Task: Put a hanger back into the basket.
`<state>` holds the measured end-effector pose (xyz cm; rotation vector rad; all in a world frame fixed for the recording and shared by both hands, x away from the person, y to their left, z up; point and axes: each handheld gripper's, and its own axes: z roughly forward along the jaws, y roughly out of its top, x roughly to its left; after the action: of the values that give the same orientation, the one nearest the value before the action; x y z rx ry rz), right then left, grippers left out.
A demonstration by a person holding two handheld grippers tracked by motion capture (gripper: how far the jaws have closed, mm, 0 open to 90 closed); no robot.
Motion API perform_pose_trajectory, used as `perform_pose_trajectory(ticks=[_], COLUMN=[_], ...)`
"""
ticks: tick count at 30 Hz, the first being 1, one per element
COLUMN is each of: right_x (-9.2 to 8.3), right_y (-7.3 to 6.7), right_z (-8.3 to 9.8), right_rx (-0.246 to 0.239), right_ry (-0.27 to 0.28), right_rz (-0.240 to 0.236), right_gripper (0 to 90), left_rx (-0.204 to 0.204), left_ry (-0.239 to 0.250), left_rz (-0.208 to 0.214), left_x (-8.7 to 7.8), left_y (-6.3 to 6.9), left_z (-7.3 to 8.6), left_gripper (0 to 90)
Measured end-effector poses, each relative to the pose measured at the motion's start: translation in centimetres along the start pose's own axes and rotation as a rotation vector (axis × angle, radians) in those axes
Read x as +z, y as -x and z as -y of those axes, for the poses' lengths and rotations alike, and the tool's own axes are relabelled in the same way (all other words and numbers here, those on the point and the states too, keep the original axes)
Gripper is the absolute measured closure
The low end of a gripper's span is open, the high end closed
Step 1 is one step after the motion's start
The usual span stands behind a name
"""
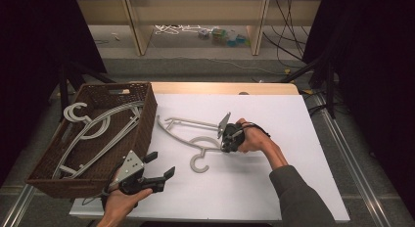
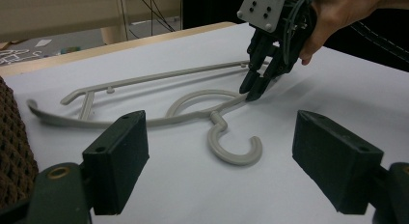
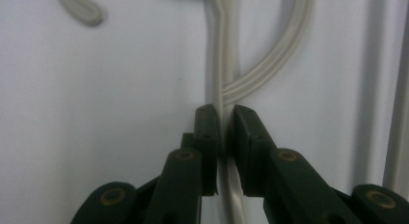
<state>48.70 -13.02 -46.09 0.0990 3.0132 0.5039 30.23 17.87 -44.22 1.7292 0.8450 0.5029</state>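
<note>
Right gripper (image 1: pixel 230 139) clamped on light, stiff grey plastic hanger (image 1: pixel 188 131) at its thin arm; left gripper (image 1: pixel 159 168) open.

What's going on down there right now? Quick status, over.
Right gripper shut on grey hanger flat on the white table. Left gripper open, hovering near wicker basket. Nothing between hanger and basket.

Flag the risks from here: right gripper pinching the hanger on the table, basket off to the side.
1. The right gripper clamps one thin bar of the hanger away from its middle; lifted, it may swing or slip.
2. The hook could snag the basket rim or the hangers inside.
3. The open left gripper sits near that path.
</note>
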Motion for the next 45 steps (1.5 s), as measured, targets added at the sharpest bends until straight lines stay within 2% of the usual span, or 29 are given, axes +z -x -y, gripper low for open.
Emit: perform_pose_trajectory(ticks=[4,8,11,14,15,18,19,20,21,25,28,32,33,34,35,36,38,42,43,45], right_x=[-0.1,-0.5,-1.3,-1.9,-2.1,-2.7,-2.9,-3.1,-3.3,-4.1,-4.8,-5.7,-5.9,-6.1,-6.3,-6.4,-6.7,-7.3,-7.5,-7.7], right_y=[-0.2,-0.5,-0.6,-0.9,-1.0,-1.3,-1.3,-1.4,-1.5,-1.7,-2.0,-2.5,-2.6,-2.7,-2.8,-2.8,-3.0,-3.4,-3.5,-3.7], right_z=[0.3,0.5,0.7,0.8,0.8,0.9,1.0,1.1,1.1,1.4,1.6,1.8,1.9,1.9,1.9,2.0,2.0,2.2,2.3,2.4], right_rx=[-0.028,-0.051,-0.051,-0.073,-0.079,-0.086,-0.091,-0.092,-0.093,-0.103,-0.098,-0.095,-0.102,-0.101,-0.106,-0.117,-0.114,-0.112,-0.115,-0.117], right_ry=[0.021,0.019,0.051,0.054,0.056,0.065,0.076,0.074,0.081,0.084,0.089,0.102,0.105,0.105,0.109,0.115,0.119,0.127,0.124,0.126], right_rz=[0.012,0.006,0.011,0.011,0.012,0.018,0.005,0.010,0.004,0.016,0.016,0.009,0.010,0.011,0.008,0.013,0.007,-0.002,0.000,-0.004], right_gripper=[82.2,82.3,82.4,82.4,82.4,82.4,82.4,82.5,82.5,82.6,82.6,82.7,82.7,82.7,82.8,82.8,82.8,82.9,82.9,82.9], left_rx=[0.000,0.003,0.043,0.088,0.086,0.119,0.116,0.131,0.180,0.206,0.230,0.261,0.263,0.273,0.316,0.340,0.348,0.404,0.403,0.451], left_ry=[-0.002,-0.005,-0.006,-0.020,-0.016,-0.048,-0.050,-0.061,-0.053,-0.069,-0.108,-0.185,-0.180,-0.200,-0.212,-0.224,-0.236,-0.245,-0.255,-0.269], left_rz=[0.000,-0.006,-0.014,-0.023,-0.018,-0.024,-0.022,-0.021,-0.022,-0.019,-0.020,-0.037,-0.043,-0.045,-0.045,-0.046,-0.044,-0.035,-0.030,-0.020], left_x=[0.0,0.1,0.3,0.5,0.7,1.4,1.6,1.9,2.1,3.5,5.0,6.6,7.0,7.4,7.6,8.0,8.6,9.6,9.8,10.3], left_y=[0.0,0.1,0.1,0.4,0.6,0.9,0.9,1.0,0.9,1.1,1.1,1.4,1.6,1.9,1.8,1.9,2.1,2.2,2.2,2.2], left_z=[0.0,0.0,-0.1,-0.4,-0.4,-0.6,-0.7,-0.8,-1.0,-1.5,-1.7,-1.7,-1.6,-1.7,-1.8,-2.0,-2.0,-2.2,-2.2,-2.1], left_gripper=[20.3,20.5,21.3,22.3,22.6,23.5,23.5,23.6,23.8,24.5,25.1,25.7,25.7,25.7,26.1,27.1,27.7,29.2,29.7,32.1])
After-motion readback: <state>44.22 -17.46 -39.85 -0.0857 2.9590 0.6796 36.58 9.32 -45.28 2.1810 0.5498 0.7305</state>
